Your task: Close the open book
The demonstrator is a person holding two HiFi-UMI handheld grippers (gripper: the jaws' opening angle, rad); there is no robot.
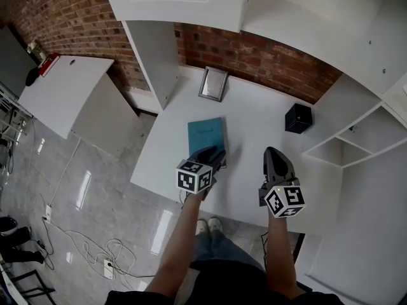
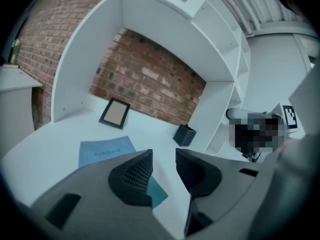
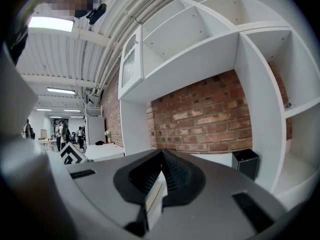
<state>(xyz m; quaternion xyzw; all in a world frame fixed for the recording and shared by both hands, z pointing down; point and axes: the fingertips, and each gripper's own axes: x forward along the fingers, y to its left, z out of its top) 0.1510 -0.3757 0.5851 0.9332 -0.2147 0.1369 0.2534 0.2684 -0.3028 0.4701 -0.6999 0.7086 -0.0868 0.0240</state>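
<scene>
A blue notebook (image 1: 206, 132) lies closed and flat on the white desk (image 1: 254, 107), its cover up. In the left gripper view the notebook (image 2: 105, 151) shows just beyond and partly under the left jaw. My left gripper (image 1: 216, 152) hovers over the book's near edge, tilted down. Its jaws (image 2: 164, 156) stand apart with only desk and a corner of the book seen through the gap. My right gripper (image 1: 275, 152) hangs level to the right of the book, clear of it. Its jaws (image 3: 162, 153) meet at the tips with nothing held.
A small picture frame (image 1: 213, 84) lies near the brick back wall. A black cube-shaped box (image 1: 298, 118) stands at the right, beside white shelf compartments (image 1: 356, 142). A white cabinet (image 1: 63, 91) stands off to the left, with cables on the floor below.
</scene>
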